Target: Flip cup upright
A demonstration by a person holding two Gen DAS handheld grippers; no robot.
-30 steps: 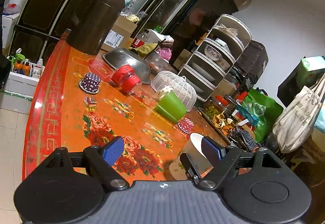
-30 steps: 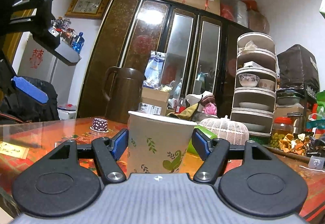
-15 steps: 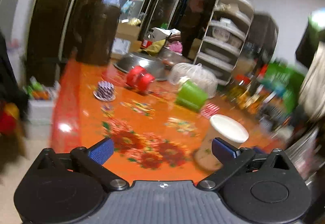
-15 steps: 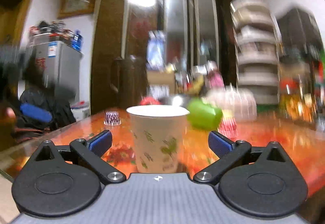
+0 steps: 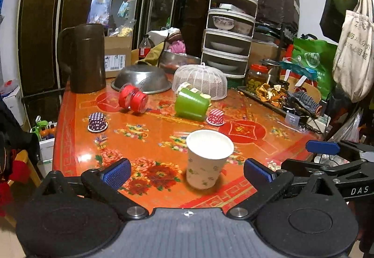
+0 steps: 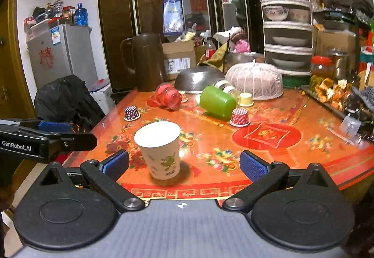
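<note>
A white paper cup (image 5: 208, 159) with a green leaf print stands upright, mouth up, near the front edge of the orange flowered table (image 5: 149, 138). It also shows in the right wrist view (image 6: 160, 150). My left gripper (image 5: 187, 171) is open and empty, held back from the cup. My right gripper (image 6: 184, 164) is open and empty, also back from the cup, which stands clear of both pads. The right gripper shows at the right of the left wrist view (image 5: 327, 152).
A green cup (image 5: 191, 104) and a red jar (image 5: 132, 99) lie on their sides mid-table. Two small patterned cups (image 5: 97, 121) (image 5: 215, 117) stand upside down. A metal bowl (image 5: 142, 80), white mesh cover (image 5: 201, 80) and brown jug (image 5: 86, 56) stand behind.
My right gripper opened, let go of the paper cup and drew back from it. My left gripper swung round and back to face the cup.
</note>
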